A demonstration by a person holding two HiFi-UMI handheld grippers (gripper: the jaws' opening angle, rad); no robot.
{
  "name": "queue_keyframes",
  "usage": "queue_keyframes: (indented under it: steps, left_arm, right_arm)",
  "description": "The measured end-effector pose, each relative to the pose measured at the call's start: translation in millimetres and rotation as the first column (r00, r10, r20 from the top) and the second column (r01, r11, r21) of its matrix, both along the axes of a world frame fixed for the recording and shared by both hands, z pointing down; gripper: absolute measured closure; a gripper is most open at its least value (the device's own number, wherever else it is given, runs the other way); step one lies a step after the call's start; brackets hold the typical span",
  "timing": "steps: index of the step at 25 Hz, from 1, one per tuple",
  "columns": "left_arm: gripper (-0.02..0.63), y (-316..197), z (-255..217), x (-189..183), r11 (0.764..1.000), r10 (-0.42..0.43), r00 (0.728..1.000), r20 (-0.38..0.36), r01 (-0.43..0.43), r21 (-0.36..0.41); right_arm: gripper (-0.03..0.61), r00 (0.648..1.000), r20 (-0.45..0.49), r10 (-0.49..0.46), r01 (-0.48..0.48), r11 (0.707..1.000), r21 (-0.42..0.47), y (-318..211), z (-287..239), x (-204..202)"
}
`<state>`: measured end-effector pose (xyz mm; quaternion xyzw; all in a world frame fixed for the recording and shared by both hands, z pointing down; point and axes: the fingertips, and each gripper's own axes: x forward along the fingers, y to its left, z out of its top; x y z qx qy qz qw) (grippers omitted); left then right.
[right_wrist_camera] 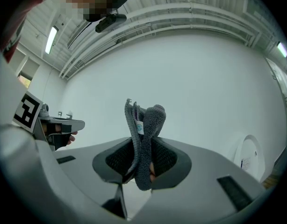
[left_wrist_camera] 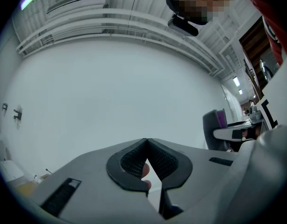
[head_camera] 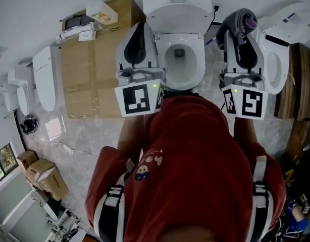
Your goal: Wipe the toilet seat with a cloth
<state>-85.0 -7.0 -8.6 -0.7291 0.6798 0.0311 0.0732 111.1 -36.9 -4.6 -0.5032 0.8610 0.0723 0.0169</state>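
Red shirt (head_camera: 195,175) is seen nearest, over a marble floor (head_camera: 84,135). Cardboard (head_camera: 92,69) is laid at left. The left tool (left_wrist_camera: 147,143) is shut, empty. The toilet seat (head_camera: 164,67) is flanked by both tools. The grey cloth (right_wrist_camera: 144,125) is clamped in the right tool (right_wrist_camera: 142,148), held right of the seat.

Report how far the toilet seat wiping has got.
Done: the cloth is picked up, clamped in the right gripper's jaws. In hand: it is held in the air beside the toilet seat, not touching. Remaining: seemingly the wipe itself; the left gripper is shut, empty.
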Motion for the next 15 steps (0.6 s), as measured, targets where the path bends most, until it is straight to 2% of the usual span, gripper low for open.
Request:
queue_keyframes:
  steps: [15]
  left_arm:
    - [0.601, 7.1, 8.5, -9.3, 1.000, -0.026, 0.999, -0.034, 0.026, -0.017]
  right_arm:
    - [0.485, 0.999, -0.044, -0.018, 0.018, 1.000, -0.007, 5.1, 7.8, -3.1]
